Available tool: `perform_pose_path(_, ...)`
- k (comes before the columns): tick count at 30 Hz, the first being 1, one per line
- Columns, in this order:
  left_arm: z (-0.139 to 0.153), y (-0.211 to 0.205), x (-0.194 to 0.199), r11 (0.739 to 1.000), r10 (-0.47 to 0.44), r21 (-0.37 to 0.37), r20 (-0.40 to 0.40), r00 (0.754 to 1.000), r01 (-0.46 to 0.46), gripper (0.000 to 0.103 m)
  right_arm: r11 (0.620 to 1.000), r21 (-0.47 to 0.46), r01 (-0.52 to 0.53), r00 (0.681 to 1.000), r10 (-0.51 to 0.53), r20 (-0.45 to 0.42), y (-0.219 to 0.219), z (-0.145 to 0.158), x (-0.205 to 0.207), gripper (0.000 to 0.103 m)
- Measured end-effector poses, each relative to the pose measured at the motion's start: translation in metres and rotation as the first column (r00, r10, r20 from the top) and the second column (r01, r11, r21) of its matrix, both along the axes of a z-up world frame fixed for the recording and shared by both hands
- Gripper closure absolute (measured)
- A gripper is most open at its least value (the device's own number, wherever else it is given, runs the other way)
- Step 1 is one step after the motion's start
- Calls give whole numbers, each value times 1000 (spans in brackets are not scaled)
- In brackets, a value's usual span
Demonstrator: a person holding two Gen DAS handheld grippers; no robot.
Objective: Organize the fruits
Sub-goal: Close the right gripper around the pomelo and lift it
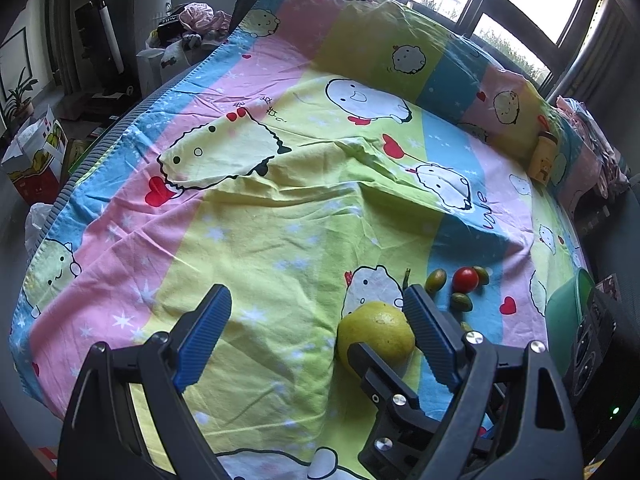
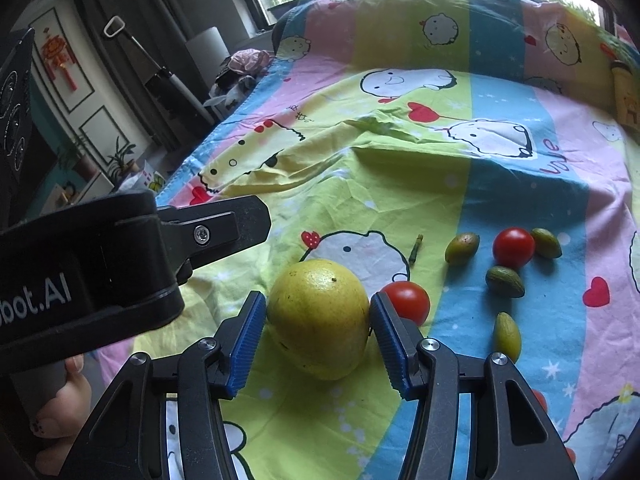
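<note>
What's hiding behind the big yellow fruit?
Behind the big yellow fruit sits a red tomato, partly hidden by the right hand-held gripper. Under it, the cartoon bedsheet; that covered patch can't be seen.

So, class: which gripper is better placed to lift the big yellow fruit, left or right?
Right. The right gripper has the yellow fruit squarely between its blue pads, which sit against its sides. The left gripper stands wide open over bare sheet, the fruit off-centre by one finger.
</note>
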State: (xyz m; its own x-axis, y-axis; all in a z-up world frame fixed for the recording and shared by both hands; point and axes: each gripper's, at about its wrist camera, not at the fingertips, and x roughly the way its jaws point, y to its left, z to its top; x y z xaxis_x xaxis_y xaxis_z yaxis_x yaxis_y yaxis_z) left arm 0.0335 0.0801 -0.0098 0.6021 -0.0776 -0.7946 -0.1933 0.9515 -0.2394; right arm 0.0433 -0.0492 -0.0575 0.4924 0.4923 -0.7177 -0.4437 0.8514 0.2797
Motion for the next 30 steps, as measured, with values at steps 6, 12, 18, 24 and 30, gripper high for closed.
perform_pose_path(6, 0, -1, 0, 1000, -1, 11, 2, 1000, 1, 15, 1000, -10, 11, 999, -12, -35, -7, 5, -5, 48)
perform_pose_path(12, -1, -5, 0, 1000, -10, 18, 3, 1000, 10, 15, 998, -25, 49, 988, -52, -142, -38, 9, -7, 48)
perform_pose_path(18, -1, -20, 0, 998, -49, 40, -1, 999, 49, 16, 996, 2, 91, 972, -89, -217, -69, 11, -4, 56)
perform_pose_path(24, -6, -32, 1, 996, -78, 48, -18, 997, 79, 16, 990, 10, 143, 969, -138, -205, -89, 17, 3, 63)
perform_pose_path(30, -9, -46, 1, 991, -133, 24, -34, 991, 134, 21, 983, 83, 167, 955, -140, -263, -101, 12, 12, 63)
